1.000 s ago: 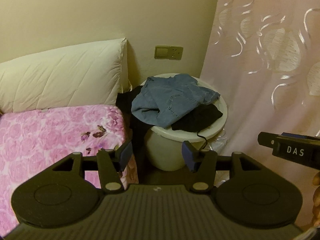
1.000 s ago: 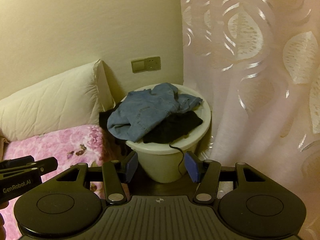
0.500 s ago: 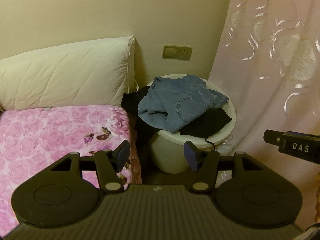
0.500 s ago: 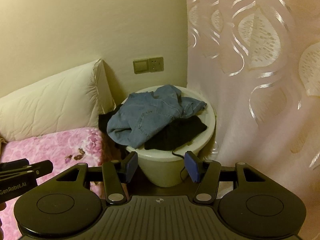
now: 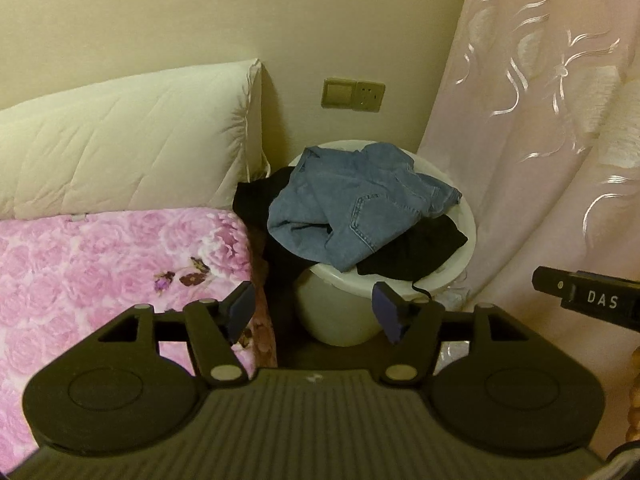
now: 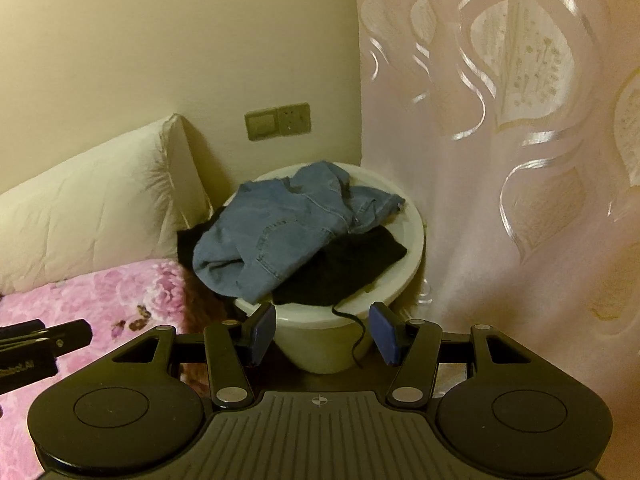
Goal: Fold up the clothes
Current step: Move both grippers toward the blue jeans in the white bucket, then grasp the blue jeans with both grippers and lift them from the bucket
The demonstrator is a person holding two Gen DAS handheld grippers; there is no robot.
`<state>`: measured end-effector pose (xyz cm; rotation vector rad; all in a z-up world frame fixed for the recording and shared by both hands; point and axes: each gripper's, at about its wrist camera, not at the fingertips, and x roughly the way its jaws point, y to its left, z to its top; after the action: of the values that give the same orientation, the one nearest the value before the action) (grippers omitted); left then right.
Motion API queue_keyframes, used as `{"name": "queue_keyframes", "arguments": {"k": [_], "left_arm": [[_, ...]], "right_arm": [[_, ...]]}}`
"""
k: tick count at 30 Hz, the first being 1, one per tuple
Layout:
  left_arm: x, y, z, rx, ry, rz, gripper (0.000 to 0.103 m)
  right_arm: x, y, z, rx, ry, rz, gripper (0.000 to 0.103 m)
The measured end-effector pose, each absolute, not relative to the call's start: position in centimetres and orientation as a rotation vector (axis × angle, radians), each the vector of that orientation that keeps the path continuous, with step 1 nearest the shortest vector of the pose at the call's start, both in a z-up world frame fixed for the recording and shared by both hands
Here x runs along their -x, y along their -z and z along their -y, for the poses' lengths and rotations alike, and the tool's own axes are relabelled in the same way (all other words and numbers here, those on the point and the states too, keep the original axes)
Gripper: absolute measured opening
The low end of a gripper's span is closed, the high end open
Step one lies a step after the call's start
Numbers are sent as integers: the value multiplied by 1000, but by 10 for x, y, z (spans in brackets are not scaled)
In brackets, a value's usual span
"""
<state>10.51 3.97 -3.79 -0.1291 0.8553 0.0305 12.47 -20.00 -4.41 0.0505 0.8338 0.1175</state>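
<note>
A white plastic bucket (image 5: 340, 320) (image 6: 408, 236) stands on the floor between the bed and the curtain. Crumpled blue jeans (image 5: 352, 208) (image 6: 280, 236) lie on top of it, over a black garment (image 5: 416, 252) (image 6: 344, 272) whose thin cord hangs over the rim. My left gripper (image 5: 314, 312) is open and empty, short of the bucket. My right gripper (image 6: 322, 332) is open and empty, also short of the bucket. Each gripper's body shows at the edge of the other's view.
A bed with a pink floral blanket (image 5: 100, 272) (image 6: 100, 296) and a white pillow (image 5: 120, 144) (image 6: 88, 200) lies at the left. A pale patterned curtain (image 5: 540, 140) (image 6: 500, 160) hangs at the right. A wall switch and socket (image 5: 354, 94) sit above the bucket.
Both grippers have moved closer to the bucket, which now looks larger and more central. Both stay open and empty.
</note>
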Motion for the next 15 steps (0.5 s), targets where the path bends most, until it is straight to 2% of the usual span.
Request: {"name": "queue_keyframes", "arguments": {"k": [15], "left_arm": [[-194, 63, -40, 194, -74, -950, 61]], "right_arm": [[-213, 73, 193, -17, -163, -918, 56]]}}
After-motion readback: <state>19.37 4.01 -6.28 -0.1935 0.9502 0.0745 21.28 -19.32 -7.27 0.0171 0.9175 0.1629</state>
